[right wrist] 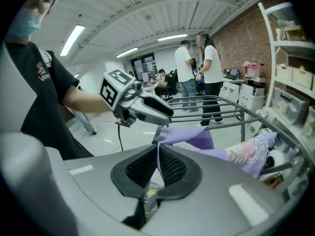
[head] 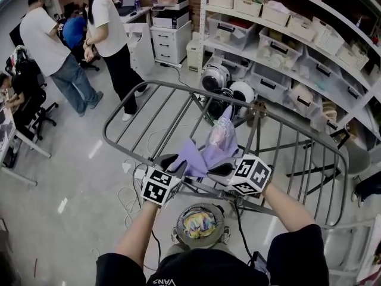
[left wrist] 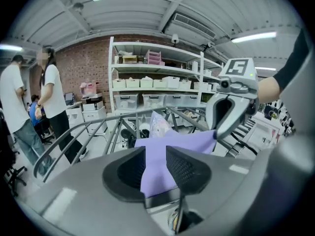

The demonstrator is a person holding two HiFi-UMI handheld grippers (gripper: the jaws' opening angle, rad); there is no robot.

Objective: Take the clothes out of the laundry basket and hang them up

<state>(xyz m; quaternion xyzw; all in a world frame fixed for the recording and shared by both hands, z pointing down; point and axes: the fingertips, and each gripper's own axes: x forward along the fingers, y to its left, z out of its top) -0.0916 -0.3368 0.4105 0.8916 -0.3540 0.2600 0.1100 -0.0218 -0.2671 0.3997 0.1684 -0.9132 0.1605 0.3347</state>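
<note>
**Both claws clenching the purple garment over the drying rack**

The left claw (head: 172, 159) is gripping the purple garment (head: 213, 149). In the left gripper view, the left claw (left wrist: 156, 168) is holding its jaws partly apart, and a bunched fold of the purple garment (left wrist: 173, 142) is filling the gap between the pads.

The right claw (head: 215, 170) is clenching the same item. In the right gripper view, the right claw (right wrist: 157, 167) is holding its jaws almost together, and a thin edge of the purple garment (right wrist: 237, 154) is passing between the pads.

The two claws are sitting near each other, side by side. The cloth is stretching from one claw to the other. Beyond the claws, the rest of the cloth, which includes a pale printed section, is trailing away over the bars of the drying rack (head: 149, 89).

From the left claw, the right claw (left wrist: 217, 132) is showing ahead and to the right, at the far corner of the cloth. From the right claw, the left claw (right wrist: 165, 113) is showing ahead and to the left.

The laundry basket (head: 200, 207) is sitting below and behind both claws, close to the person, and is holding multicoloured cloth.
</note>
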